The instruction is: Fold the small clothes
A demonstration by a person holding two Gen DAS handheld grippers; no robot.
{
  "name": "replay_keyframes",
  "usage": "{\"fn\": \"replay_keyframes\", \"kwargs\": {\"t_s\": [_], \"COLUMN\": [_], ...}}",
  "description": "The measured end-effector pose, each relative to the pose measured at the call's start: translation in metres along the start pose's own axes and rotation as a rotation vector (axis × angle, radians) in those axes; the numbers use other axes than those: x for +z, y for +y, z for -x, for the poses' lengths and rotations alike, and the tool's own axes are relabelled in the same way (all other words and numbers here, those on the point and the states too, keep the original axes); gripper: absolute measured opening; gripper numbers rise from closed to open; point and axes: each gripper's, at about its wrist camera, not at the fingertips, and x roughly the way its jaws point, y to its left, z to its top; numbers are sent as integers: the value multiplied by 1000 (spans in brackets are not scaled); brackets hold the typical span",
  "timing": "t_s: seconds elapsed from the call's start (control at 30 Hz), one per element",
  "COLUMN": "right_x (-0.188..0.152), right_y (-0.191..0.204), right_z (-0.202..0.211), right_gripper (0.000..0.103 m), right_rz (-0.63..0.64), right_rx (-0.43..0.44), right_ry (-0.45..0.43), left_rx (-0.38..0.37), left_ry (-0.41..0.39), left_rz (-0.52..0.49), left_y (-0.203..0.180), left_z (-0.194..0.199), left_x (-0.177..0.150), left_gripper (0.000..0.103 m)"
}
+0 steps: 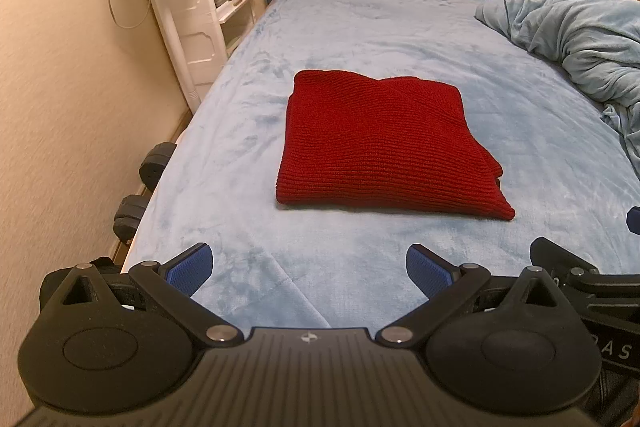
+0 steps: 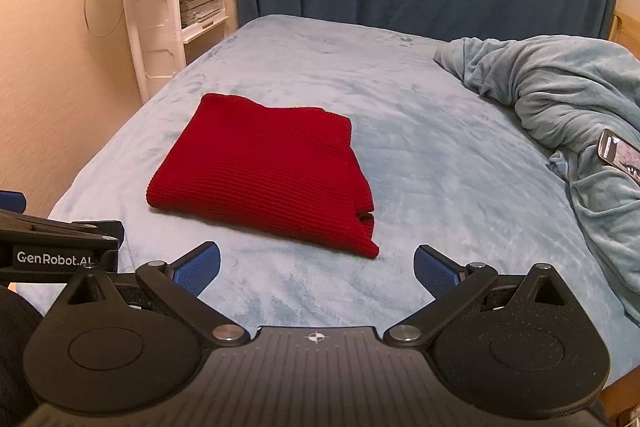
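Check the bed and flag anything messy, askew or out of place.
The red knit garment lies folded, but its right edge is uneven: an inner layer pokes out at the near right corner. A phone sits on the bunched blue blanket at the right. Both grippers are open and empty.

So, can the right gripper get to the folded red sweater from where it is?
Probably yes. The right gripper is open and empty, and only bare blue bedsheet lies between it and the red knit sweater. The crumpled blanket sits off to the side.
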Motion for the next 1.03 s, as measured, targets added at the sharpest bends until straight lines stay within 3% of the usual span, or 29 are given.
{"fn": "replay_keyframes", "kwargs": {"t_s": [1.03], "right_x": [-4], "right_y": [-1], "right_z": [-3], "right_gripper": [102], "right_rz": [9], "right_rx": [20], "right_ry": [8], "left_rx": [38], "left_ry": [6], "left_rz": [-10], "left_y": [-3], "left_z": [-6], "left_x": [-3], "left_gripper": [103]}}
